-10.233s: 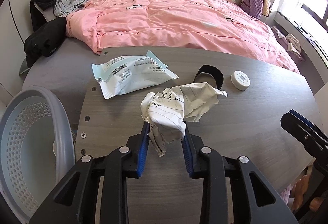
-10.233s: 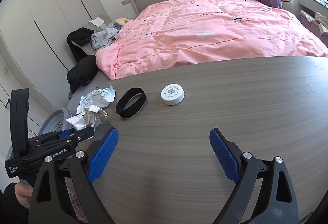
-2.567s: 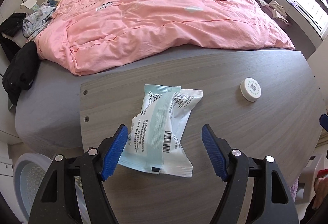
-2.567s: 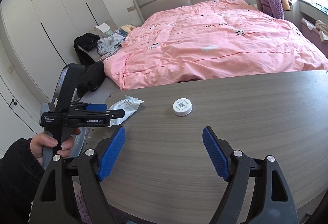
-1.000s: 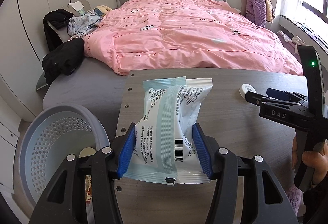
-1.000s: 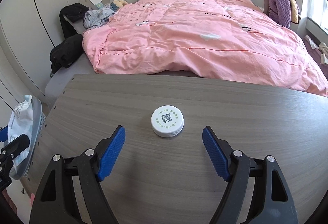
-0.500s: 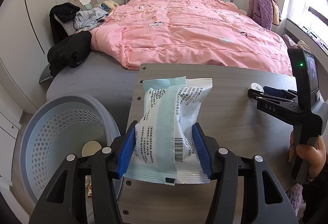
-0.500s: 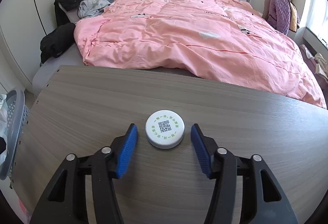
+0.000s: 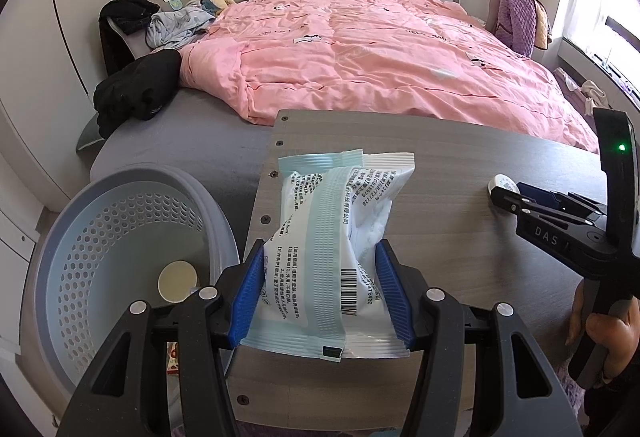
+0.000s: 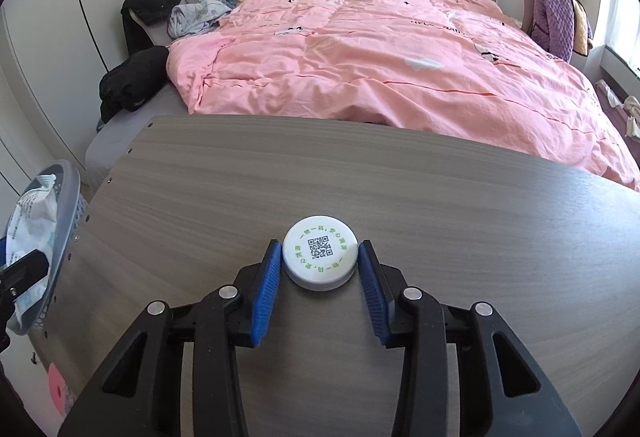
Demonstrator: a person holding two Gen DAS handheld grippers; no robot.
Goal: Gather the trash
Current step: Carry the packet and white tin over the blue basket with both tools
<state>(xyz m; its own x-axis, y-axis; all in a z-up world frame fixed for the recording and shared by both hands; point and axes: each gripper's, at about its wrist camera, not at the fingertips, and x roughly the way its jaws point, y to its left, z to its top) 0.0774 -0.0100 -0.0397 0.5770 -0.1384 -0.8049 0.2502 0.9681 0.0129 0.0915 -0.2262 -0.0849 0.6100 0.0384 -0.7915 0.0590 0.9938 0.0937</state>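
left wrist view: left gripper (image 9: 320, 293) clamps the wipes packet (image 9: 336, 249) beside the basket (image 9: 120, 237), positioned for a drop. right gripper (image 10: 320, 277) closing around the white cap (image 10: 320, 251) on the table (image 10: 440, 197), pads nearly touching.

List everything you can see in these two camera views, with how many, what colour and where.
Wrapper packet: one, white and pale green, held in the left gripper beside the basket.
Cap: one, white, QR code on top, on the table between the right gripper's fingers.
Basket: one, pale blue, perforated, beside the table's end.
Table: one, grey wood grain.
Bed: one, pink duvet, behind the table.
Left gripper: black, blue fingers, clamping the packet.
Right gripper: black, blue fingers, closing around the cap.
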